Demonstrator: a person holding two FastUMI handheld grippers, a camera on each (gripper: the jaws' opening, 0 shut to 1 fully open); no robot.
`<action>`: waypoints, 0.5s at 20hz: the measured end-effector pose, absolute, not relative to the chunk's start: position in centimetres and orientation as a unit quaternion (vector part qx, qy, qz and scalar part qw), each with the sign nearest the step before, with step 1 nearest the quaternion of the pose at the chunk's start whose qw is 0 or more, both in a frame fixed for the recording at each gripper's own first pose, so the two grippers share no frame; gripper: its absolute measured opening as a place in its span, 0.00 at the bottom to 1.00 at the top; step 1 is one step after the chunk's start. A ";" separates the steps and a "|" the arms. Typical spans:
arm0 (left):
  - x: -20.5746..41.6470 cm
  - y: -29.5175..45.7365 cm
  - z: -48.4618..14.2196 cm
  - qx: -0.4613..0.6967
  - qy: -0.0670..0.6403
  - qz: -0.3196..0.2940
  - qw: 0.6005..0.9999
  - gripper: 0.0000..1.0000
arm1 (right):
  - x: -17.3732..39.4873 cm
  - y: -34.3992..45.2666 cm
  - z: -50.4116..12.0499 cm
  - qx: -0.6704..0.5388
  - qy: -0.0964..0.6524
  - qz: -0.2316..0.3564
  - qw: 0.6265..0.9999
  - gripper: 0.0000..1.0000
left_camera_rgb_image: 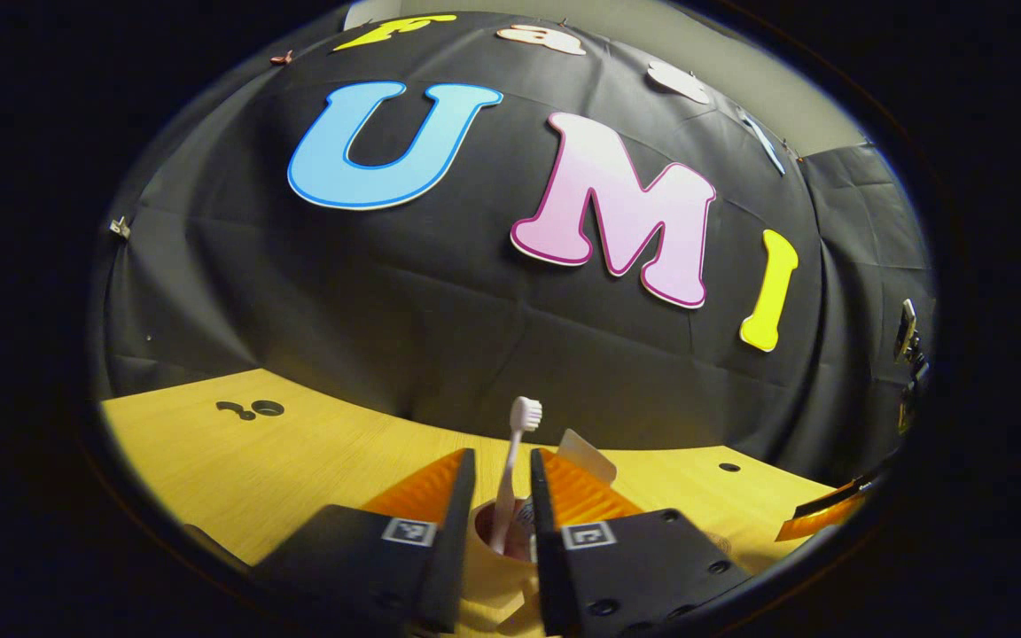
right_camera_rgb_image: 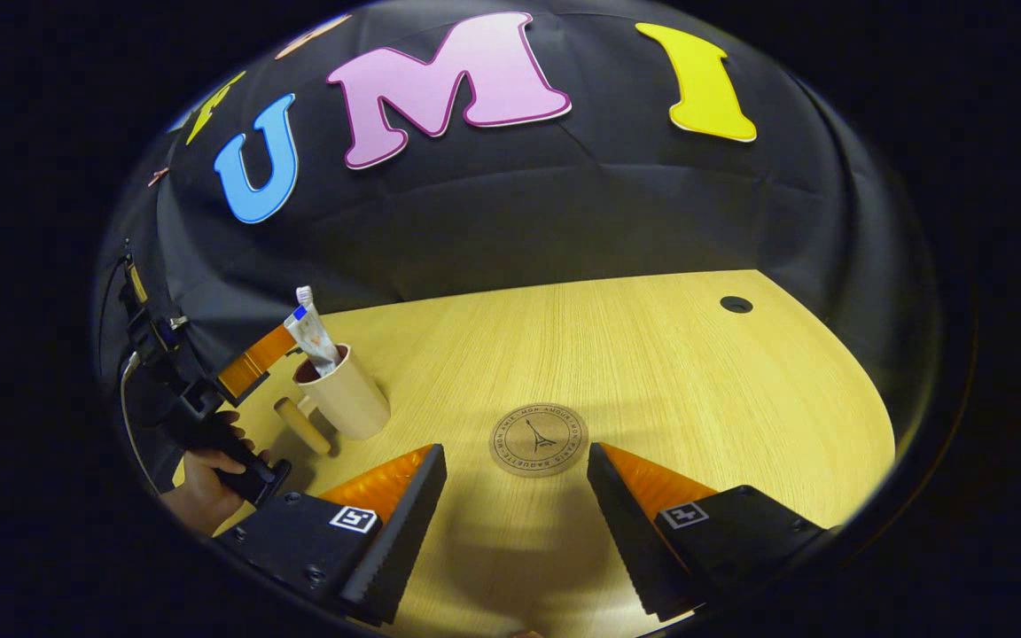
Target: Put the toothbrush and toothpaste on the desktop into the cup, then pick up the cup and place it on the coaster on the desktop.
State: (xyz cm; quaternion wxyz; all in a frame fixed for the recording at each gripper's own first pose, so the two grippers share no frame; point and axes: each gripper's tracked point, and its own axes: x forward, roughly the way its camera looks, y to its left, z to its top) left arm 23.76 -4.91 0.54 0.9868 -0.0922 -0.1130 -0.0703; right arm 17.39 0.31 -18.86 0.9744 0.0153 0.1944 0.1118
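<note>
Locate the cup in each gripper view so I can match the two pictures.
Left gripper view: the cup sits bottom centre, between the left gripper fingers, toothbrush standing in it.
Right gripper view: the cup stands at left on the desktop, left of the coaster, with the toothpaste sticking out.
Shared landmark: the small dark hole in the desktop.

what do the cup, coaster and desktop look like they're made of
Cup: seemingly matte cream ceramic or plastic; thick wall, dull even surface, so either fits.
Coaster: probably wood or cork; a flat tan disc with a dark, printed or burnt-in emblem.
Desktop: light wood-grain, likely laminate or veneer; fine straight grain lines and a soft sheen.
</note>
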 end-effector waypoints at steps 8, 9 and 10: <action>19.8 -3.0 1.0 -0.062 -0.036 -0.071 0.995 0.97 | 16.6 -0.1 -17.6 0.026 0.191 0.106 0.976 0.98; 19.4 -2.9 0.8 -0.061 -0.017 -0.069 0.996 0.97 | 16.4 -0.3 -17.3 0.026 0.190 0.104 0.976 0.98; 19.3 -2.9 0.4 -0.060 0.005 -0.067 0.996 0.97 | 16.3 -0.6 -17.1 0.026 0.190 0.102 0.976 0.98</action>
